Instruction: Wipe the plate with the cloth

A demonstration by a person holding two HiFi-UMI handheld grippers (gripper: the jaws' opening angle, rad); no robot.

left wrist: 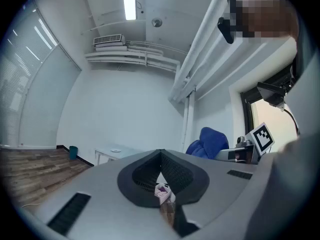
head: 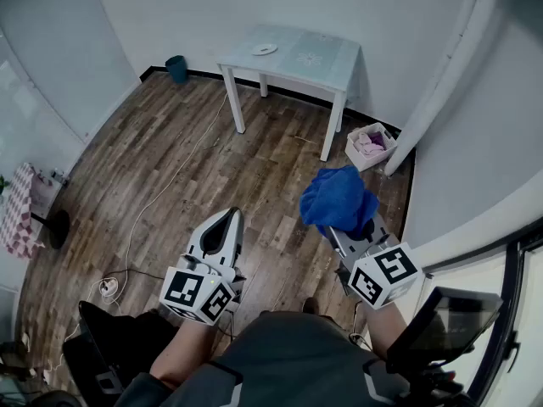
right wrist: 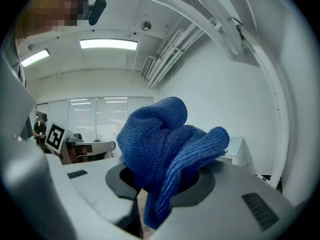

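Right claw (head: 346, 237) clamped on blue cloth (right wrist: 160, 144), left claw (left wrist: 161, 156) pressed together; plate (head: 264, 49) on distant table (head: 318, 59) outside right gripper view.

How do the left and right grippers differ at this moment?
The right gripper is shut on the blue cloth; the left gripper is shut on nothing. Cloth hides the right gripper's fingers in the head view; the left gripper's show bare. Both hang over the wood floor.
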